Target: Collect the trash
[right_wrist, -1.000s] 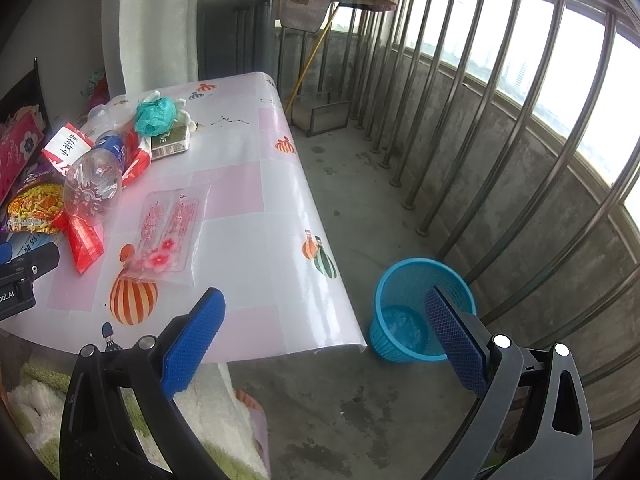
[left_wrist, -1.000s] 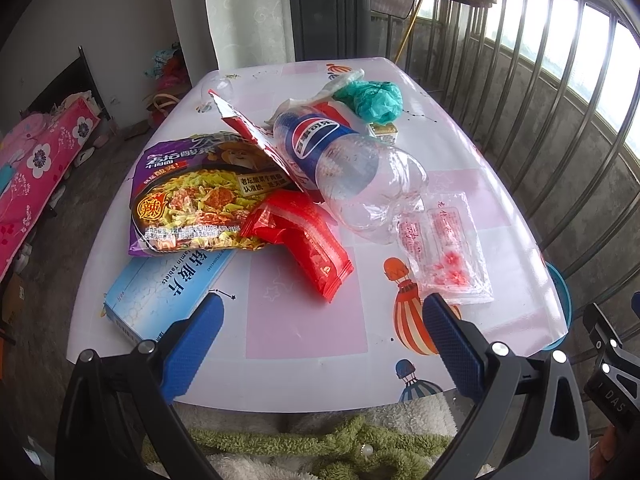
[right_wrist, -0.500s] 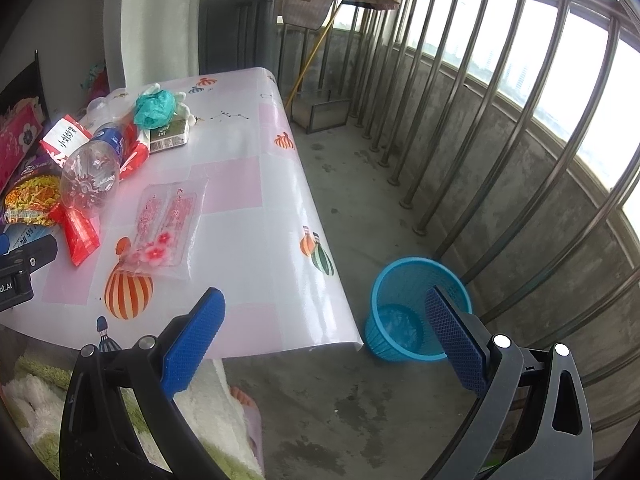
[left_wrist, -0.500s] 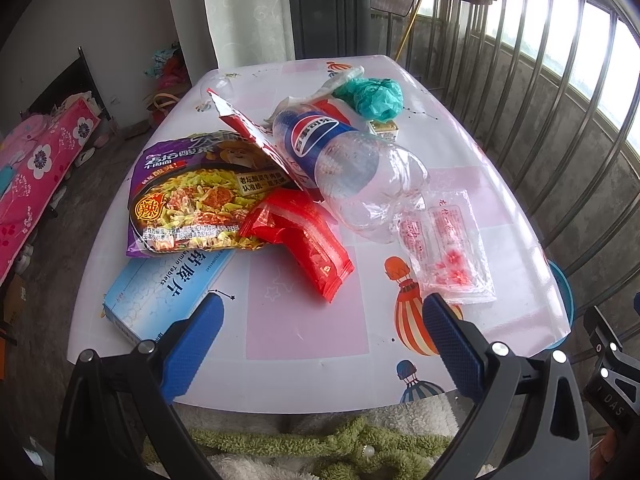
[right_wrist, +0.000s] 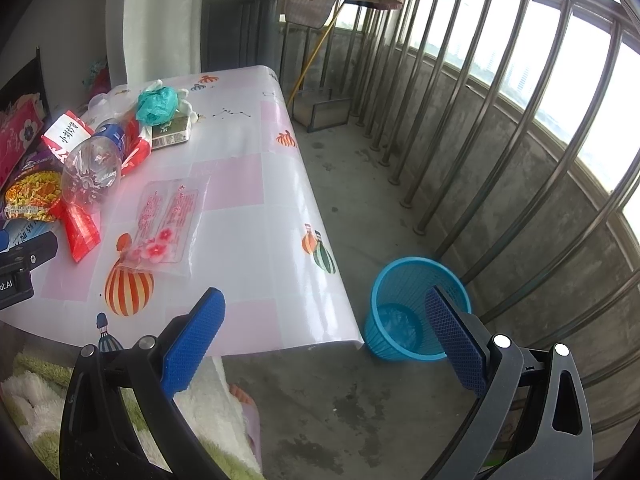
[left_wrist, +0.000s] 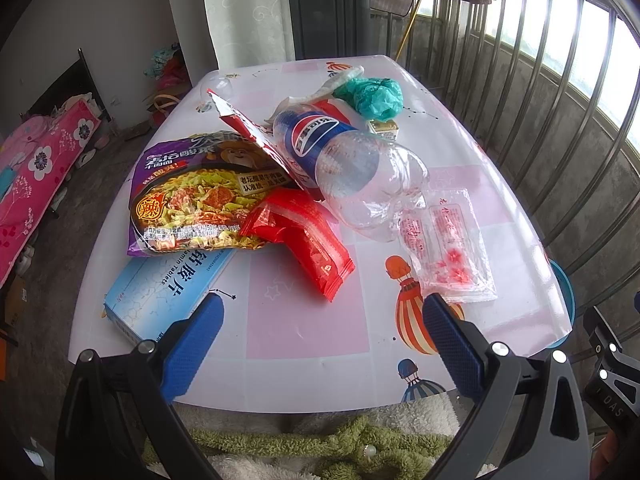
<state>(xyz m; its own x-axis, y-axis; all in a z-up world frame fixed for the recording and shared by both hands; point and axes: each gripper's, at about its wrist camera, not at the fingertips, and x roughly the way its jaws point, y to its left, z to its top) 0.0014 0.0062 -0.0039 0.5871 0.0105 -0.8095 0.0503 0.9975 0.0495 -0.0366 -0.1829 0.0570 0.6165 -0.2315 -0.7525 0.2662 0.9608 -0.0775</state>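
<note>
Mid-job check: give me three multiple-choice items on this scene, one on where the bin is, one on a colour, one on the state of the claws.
1. Where is the bin?
A. on the table
B. on the floor beside the table
C. under the table

2. What colour is the crumpled bag at the far end of the trash pile?
A. green
B. yellow
C. black

3. What state are the left claw and right claw in?
A. both open and empty
B. left shut on the bottle
C. right shut on a wrapper

Answers: B, it stands on the concrete by the railing; A, it is teal-green; A, wide gaps show between both claws' blue pads.
</note>
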